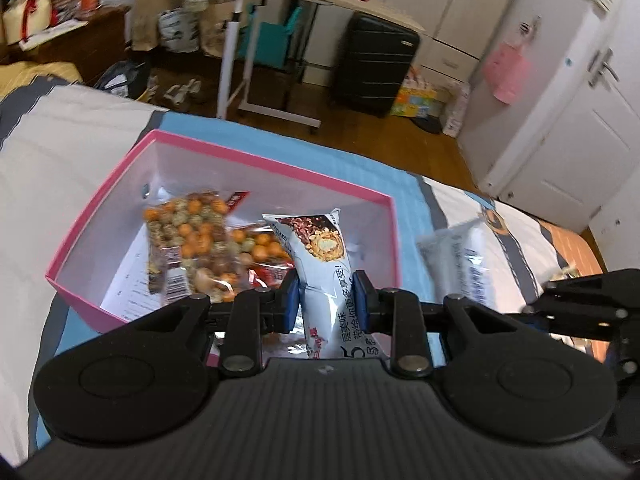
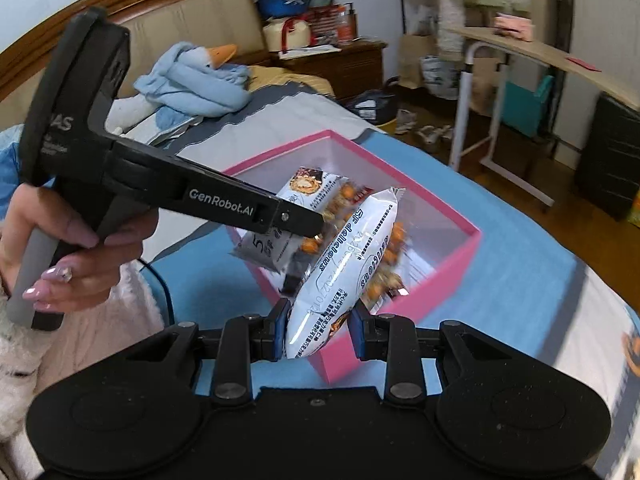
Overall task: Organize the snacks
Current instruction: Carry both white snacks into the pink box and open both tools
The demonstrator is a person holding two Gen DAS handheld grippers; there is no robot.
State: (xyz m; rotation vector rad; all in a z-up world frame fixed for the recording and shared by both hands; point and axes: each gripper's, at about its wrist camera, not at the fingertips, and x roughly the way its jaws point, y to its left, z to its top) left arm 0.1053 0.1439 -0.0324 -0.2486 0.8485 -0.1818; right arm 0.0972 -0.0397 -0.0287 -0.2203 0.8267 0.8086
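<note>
A pink box [image 1: 224, 154] with white inner walls sits on a blue mat on the bed; it also shows in the right wrist view [image 2: 460, 264]. Inside lie clear packets of orange and green coated nuts [image 1: 192, 236]. My left gripper [image 1: 325, 296] is shut on a light blue snack packet [image 1: 324, 248] held over the box's near edge; that packet also shows in the right wrist view [image 2: 280, 236]. My right gripper [image 2: 320, 332] is shut on a second light blue packet [image 2: 348, 272], held above the box's near corner; it also shows in the left wrist view [image 1: 460, 256].
The blue mat [image 2: 520, 300] lies on a striped bedspread [image 1: 60, 140]. A goose plush in blue cloth [image 2: 192, 80] lies near the headboard. Beyond the bed stand a rolling side table [image 1: 280, 20], a black suitcase [image 1: 372, 64] and a white door [image 1: 580, 120].
</note>
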